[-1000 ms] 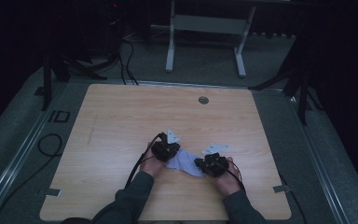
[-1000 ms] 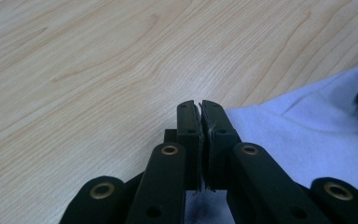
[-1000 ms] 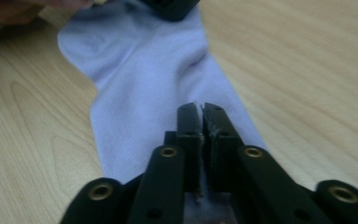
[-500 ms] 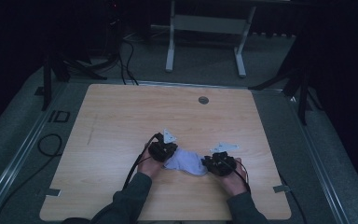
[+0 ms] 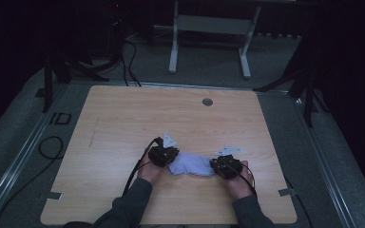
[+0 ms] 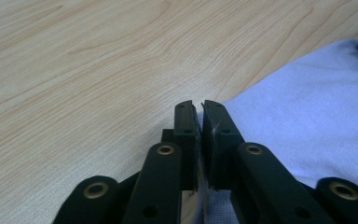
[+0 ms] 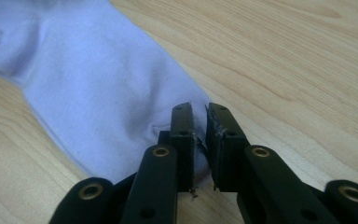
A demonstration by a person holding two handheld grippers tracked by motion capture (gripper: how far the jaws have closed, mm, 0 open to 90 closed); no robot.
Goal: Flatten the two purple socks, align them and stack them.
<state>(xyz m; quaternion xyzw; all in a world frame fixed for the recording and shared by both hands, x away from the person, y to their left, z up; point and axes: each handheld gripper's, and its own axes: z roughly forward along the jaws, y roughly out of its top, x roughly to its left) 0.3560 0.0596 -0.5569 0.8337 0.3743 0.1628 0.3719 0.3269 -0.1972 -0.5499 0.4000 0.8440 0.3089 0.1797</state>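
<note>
Left gripper (image 5: 163, 155): jaws nearly together, just opening, thin cloth edge pinched between.
Cloth (image 5: 192, 164): pale, flat on table (image 5: 123, 118), spanning both grippers.
Right gripper (image 5: 226, 166): nearly closed on opposite edge.
Risk: loosening bite might let fabric slip when lifted.

A pale lilac sock (image 5: 193, 165) lies flat and stretched sideways on the wooden table's near part.

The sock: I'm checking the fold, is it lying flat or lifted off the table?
Flat. The white sock lies stretched on the wooden table between the left claw and right claw, each pinching one end.
</note>
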